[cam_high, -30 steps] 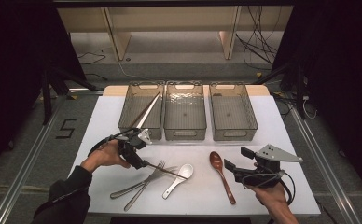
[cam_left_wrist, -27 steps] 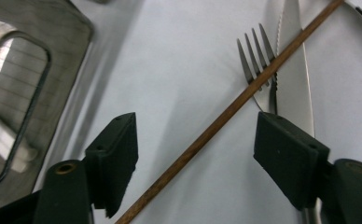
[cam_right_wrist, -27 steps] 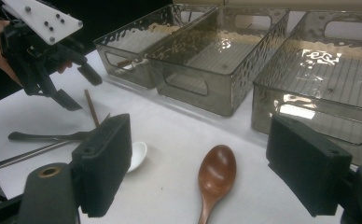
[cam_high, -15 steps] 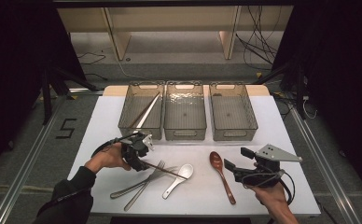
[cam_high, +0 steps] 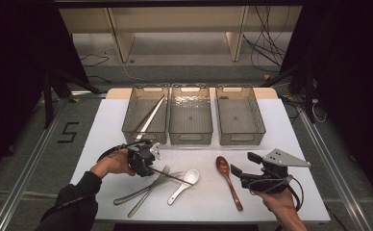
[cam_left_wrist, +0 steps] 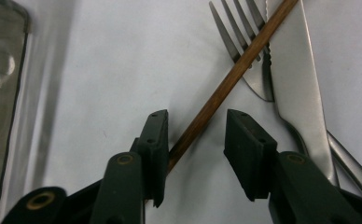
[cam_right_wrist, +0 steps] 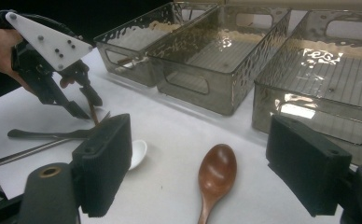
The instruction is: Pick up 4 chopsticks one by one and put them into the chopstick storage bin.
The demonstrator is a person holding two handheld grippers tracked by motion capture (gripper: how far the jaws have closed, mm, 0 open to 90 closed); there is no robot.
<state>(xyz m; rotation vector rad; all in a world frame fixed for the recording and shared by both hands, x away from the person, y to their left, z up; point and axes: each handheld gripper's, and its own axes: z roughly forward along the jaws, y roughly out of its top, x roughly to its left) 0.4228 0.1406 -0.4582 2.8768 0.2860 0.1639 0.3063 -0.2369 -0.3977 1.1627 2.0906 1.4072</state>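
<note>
With the left gripper point(cam_left_wrist: 195, 126), moving down off the left bin point(cam_high: 143, 137) over the last second and settling onto the table, now straddling the loose chopstick point(cam_left_wrist: 226, 84). Holding the jaws partly open, one on each side of the wooden stick, the left jaw just about touching it, nothing clamped yet. Lying flat on the white table, that chopstick, its far end crossing over the fork point(cam_left_wrist: 258, 84) and running up beside the knife point(cam_left_wrist: 295, 70). Already resting slantwise in the left bin, another chopstick point(cam_high: 150, 118), so probably sorting cutlery by kind and fetching the mate. Next, likely, closing on the stick without catching the fork tines. Hovering with the right gripper point(cam_right_wrist: 202, 154), jaws wide apart and empty, near the wooden spoon point(cam_right_wrist: 216, 175).
</note>
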